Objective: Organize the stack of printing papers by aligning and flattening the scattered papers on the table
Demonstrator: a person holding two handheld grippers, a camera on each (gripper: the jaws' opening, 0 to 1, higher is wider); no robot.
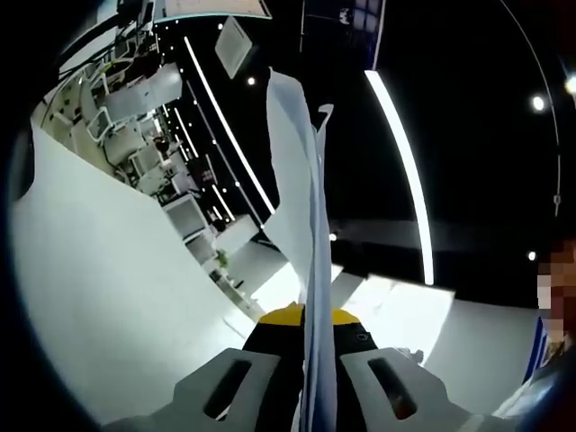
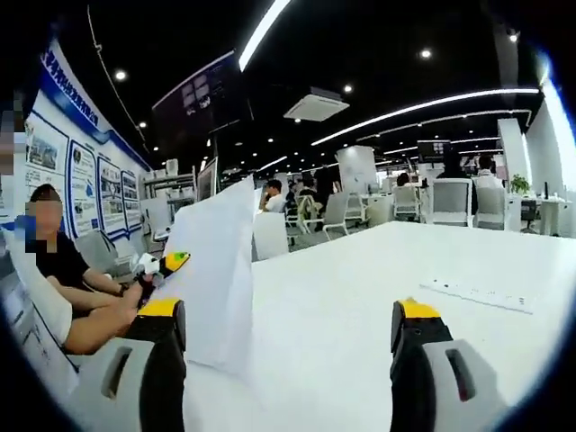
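Two grippers share the work, and they stand very differently. In the left gripper view the left gripper [image 1: 310, 346] has its jaws pressed together on the papers [image 1: 301, 225], which rise edge-on from 6 o'clock toward 12 o'clock as a thin white sheaf, the sheets fanning slightly apart near the top. In the right gripper view the right gripper [image 2: 288, 337] has its jaws wide apart with nothing between them, hovering over the table [image 2: 360, 270].

The same papers [image 2: 216, 270] show in the right gripper view at about 9 o'clock, standing on their lower edge on the table, with the left gripper [image 2: 173, 262] clamped on their far side.

Judging from this, the task is partway through: the sheets are gathered into one bundle and stood upright, probably to knock their edges level against the tabletop. The edges do not yet look flush, since the sheets spread at the top in the left gripper view. What seems left is tapping them even, perhaps with the free right gripper steadying the near side, then laying the stack flat and smoothing it.

No trays, boxes or other containers for the papers can be seen. On the table, at about 3 o'clock in the right gripper view, lies a long white strip [image 2: 481, 294], too small to identify, well apart from the papers. Chairs [image 2: 450, 200] and seated people fill the room behind.
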